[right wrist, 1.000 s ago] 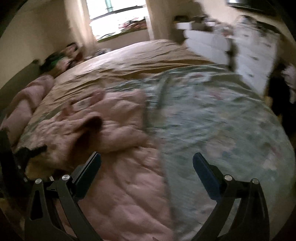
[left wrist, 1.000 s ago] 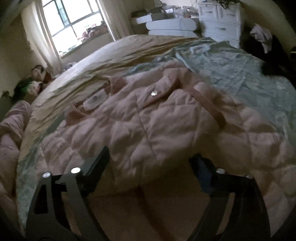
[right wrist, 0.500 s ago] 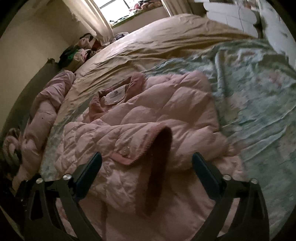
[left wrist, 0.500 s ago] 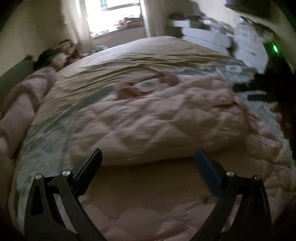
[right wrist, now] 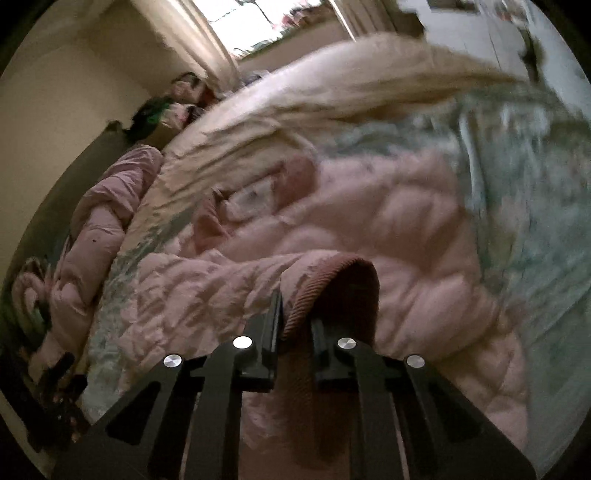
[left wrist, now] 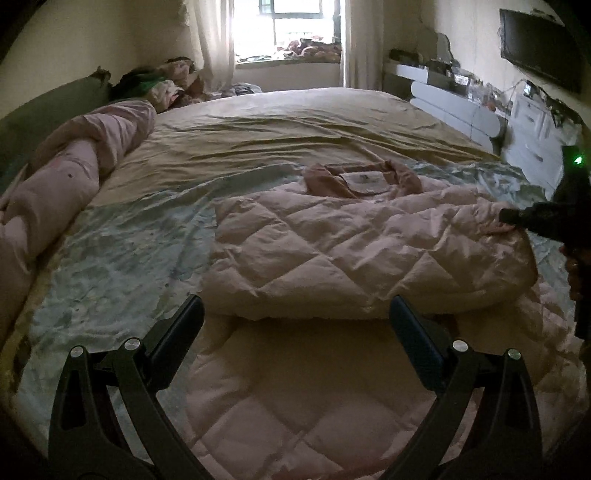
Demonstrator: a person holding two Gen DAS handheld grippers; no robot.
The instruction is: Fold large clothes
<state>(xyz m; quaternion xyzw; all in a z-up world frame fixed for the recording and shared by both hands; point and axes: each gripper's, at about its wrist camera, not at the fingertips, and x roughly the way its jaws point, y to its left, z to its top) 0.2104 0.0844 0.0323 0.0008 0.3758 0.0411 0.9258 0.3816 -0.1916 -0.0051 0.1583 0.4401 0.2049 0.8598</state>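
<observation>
Pink quilted jacket [left wrist: 354,251] lies on the bed [left wrist: 280,122], one side folded across its front. Right hand-held gripper [right wrist: 293,328] has just closed and now clamps the jacket's ribbed cuff [right wrist: 332,280]. Left hand-held gripper [left wrist: 295,336] hangs spread wide above the jacket's near part, holding nothing.

Daylight enters through the window [left wrist: 291,33] at the far wall, blown out to white glare, while the room stays dim. The bed [left wrist: 288,122] catches soft light far off and darkens toward the lens. The left view is sharp; the right view is smeared by motion blur. Both fisheye pictures bend at the edges, with black corners.
</observation>
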